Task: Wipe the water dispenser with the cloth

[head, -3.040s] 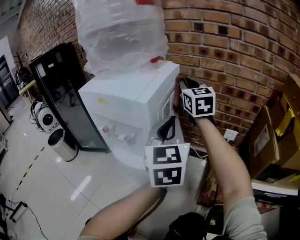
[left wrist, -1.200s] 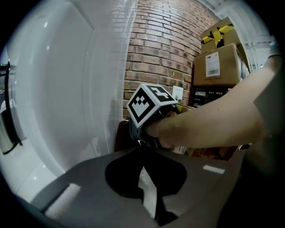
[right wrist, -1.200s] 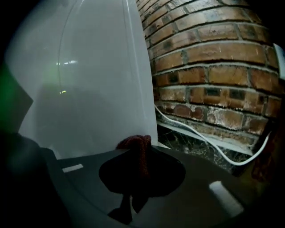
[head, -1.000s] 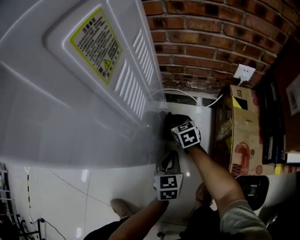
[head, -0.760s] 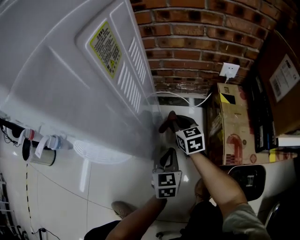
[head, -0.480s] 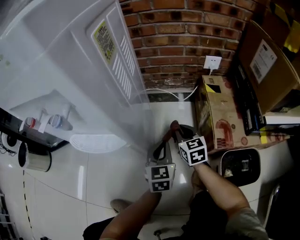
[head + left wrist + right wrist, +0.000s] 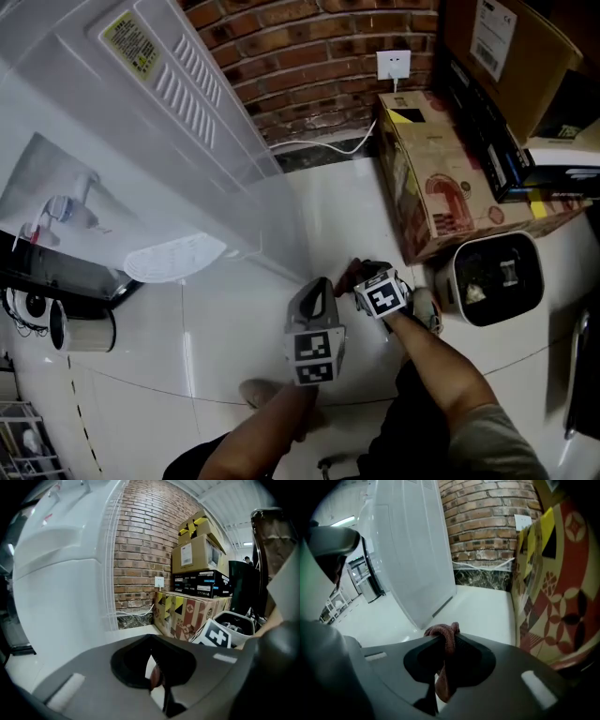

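The white water dispenser (image 7: 141,122) fills the upper left of the head view, its vented back and yellow label facing me. My right gripper (image 7: 354,277) hangs low over the white floor, apart from the dispenser's base, shut on a reddish-brown cloth (image 7: 346,273). In the right gripper view the cloth (image 7: 444,632) bunches over the pinching jaws of the right gripper (image 7: 442,642), which have just eased slightly. The dispenser (image 7: 412,550) stands ahead to the left. My left gripper (image 7: 315,285) sits beside the right one, shut and holding nothing. The left gripper (image 7: 151,649) has the dispenser (image 7: 61,588) on its left.
A patterned cardboard box (image 7: 441,178) stands by the brick wall under a socket (image 7: 394,64), from which a white cable (image 7: 337,145) runs. A round white appliance (image 7: 492,277) sits right of my arm. A bin (image 7: 80,328) is at the left. More boxes (image 7: 197,559) are stacked behind.
Both grippers have come away from the dispenser's lower side and dropped toward the floor, the right one farther, still carrying the cloth. The head view has swung downward.
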Available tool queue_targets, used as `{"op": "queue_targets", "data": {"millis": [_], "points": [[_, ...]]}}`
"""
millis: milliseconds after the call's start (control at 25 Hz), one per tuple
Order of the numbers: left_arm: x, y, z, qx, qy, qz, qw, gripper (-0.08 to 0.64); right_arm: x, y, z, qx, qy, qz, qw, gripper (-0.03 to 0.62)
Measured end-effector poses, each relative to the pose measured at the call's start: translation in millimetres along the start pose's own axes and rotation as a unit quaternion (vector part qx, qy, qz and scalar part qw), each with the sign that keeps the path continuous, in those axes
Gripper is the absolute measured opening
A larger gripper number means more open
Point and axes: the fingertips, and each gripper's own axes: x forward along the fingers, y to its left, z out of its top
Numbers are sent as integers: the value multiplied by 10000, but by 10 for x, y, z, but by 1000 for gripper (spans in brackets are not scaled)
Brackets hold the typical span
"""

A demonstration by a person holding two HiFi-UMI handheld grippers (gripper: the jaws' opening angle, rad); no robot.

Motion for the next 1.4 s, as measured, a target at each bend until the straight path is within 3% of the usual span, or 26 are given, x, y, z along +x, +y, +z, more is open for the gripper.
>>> {"op": "queue_targets", "data": {"millis": [40,120,240,320,440,560,680,760,960,1040,1160,1280,1400], "points": [[-23,8,-64,-5,45,-14,10000,0,79,-22,-116,83,164,36,9998,76],[-66,37,-177,-45,152,-20,9999,0,126,-61,-268,227,347,96,9991,211],[-172,121,-154,-135,197,26,9997,0,-127,-22,-207,150,129,131,9997,235],[-311,146,44,-164,94,23,9998,0,-489,48,12,169,-280,128,9994,217],[-590,119,644,-179,-320,-56,9993,0,-1282,98,649,293,-1186,-58,9925,137],[-1007,107,1403,-97,-872,-66,9961,0,-2229,238,1372,174,-2080,-369,9773,38],[-1542,73,2018,0,-1335,-116,9910,0,-3194,531,1923,-100,-2753,-593,9595,24],[-1929,58,2190,60,-1455,-143,9892,0,-3793,807,2098,-154,-3148,-705,9464,18],[-2517,94,2162,84,-1688,-34,9856,0,-4741,1363,2064,-249,-3991,-975,9114,14],[-2576,89,2040,-24,-1746,10,9846,0,-4742,1451,1892,-296,-3919,-968,9144,14],[-2578,-2,2000,-176,-1787,-229,9835,0,-4669,1438,1767,-155,-3771,-806,9225,12],[-2610,-74,2070,165,-1940,-256,9805,0,-4704,1396,1740,-121,-3776,-899,9215,12],[-2591,-79,2002,112,-1836,-287,9825,0,-4762,1417,1710,-213,-3798,-1056,9188,11]]}}
